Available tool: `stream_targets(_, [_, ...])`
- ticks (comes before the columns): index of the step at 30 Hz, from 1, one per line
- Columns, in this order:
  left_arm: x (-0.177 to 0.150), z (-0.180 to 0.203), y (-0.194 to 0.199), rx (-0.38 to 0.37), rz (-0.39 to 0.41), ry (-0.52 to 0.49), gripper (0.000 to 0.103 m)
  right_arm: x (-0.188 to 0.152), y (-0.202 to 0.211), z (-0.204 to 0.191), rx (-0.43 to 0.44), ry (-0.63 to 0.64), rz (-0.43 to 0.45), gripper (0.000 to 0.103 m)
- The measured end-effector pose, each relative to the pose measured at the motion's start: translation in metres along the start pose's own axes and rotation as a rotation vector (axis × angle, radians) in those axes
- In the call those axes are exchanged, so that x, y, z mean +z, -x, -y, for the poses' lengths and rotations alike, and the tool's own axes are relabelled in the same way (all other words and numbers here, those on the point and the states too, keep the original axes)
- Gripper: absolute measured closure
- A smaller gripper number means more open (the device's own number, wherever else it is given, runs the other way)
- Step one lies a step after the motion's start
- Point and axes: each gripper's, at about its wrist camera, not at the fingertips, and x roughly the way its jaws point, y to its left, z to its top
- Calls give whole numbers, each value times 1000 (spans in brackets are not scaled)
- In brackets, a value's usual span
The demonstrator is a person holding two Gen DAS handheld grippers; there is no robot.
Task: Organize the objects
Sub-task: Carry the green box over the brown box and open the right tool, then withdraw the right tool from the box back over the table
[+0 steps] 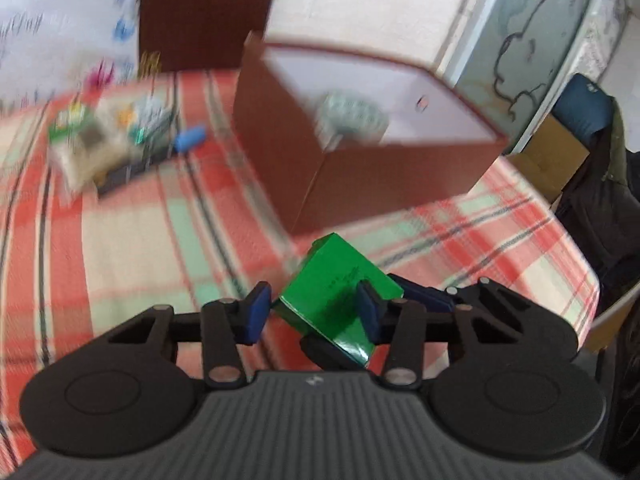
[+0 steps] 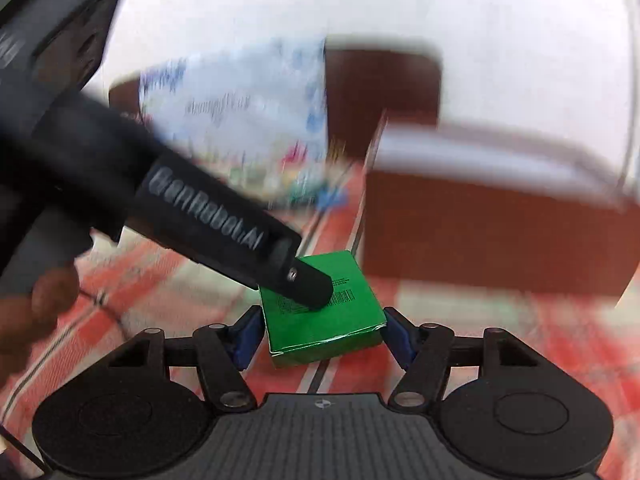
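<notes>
Plaid red, cream and green cloth covers the tabletop (image 1: 132, 240), pale wall behind, both views motion-blurred. Landmark: the brown open-top box (image 1: 360, 160) standing on the cloth, white inside, with a roundish grey-green thing (image 1: 352, 118) lying in it, too smeared to identify. Left of the brown box sits a blurred clutter of small packets (image 1: 108, 140) with a small blue item (image 1: 190, 138) at its box-side edge. Behind the brown box stands a dark brown chair back (image 1: 204, 12). The green box (image 1: 340, 296) is just in front of the brown box's near corner, tilted, off the cloth. The right hand-held gripper (image 2: 318, 338) has its blue pads on the green box's two sides, pinching it, barcode face up. The left hand-held gripper (image 1: 314, 312) comes in across the same green box: in its own view one blue pad lies on the box's top face and the other pad (image 1: 256, 312) stands just beside the box's edge; cannot tell if it is clamped or only touching. In the right wrist view a black finger (image 2: 308, 284) of the left one rests on the printed top of the green box. A hand (image 2: 36, 312) shows at that view's left edge.
</notes>
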Motion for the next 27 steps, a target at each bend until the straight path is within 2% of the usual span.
stream_targets(2, [22, 18, 11, -10, 68, -51, 54, 11, 11, 3, -71, 34, 116, 39])
stream_targets(5, [57, 45, 7, -21, 136, -120, 54, 31, 11, 28, -141, 12, 215, 39])
stream_targets(10, [109, 85, -33, -12, 157, -173, 52, 58, -14, 84, -221, -43, 236, 39])
stream_targets(12, [121, 99, -57, 10, 141, -192, 44, 64, -31, 104, -266, -44, 210, 38])
stream_targets(15, [125, 114, -87, 140, 124, -247, 42, 65, -58, 128, -361, -53, 144, 35])
stream_targets(16, [123, 114, -92, 157, 116, -240, 40, 64, -60, 133, -362, -72, 133, 35])
stream_targets(18, [119, 109, -90, 136, 118, -215, 39, 58, -54, 139, -328, -120, 140, 37])
stream_targets(22, [110, 103, -73, 191, 142, -203, 41, 45, -37, 122, -357, -108, 186, 33])
stream_targets(24, [105, 100, -63, 204, 138, -186, 41, 43, -26, 117, -345, -149, 201, 33])
stream_targets(27, [94, 99, -48, 261, 131, -203, 41, 41, -12, 107, -322, -201, 200, 33])
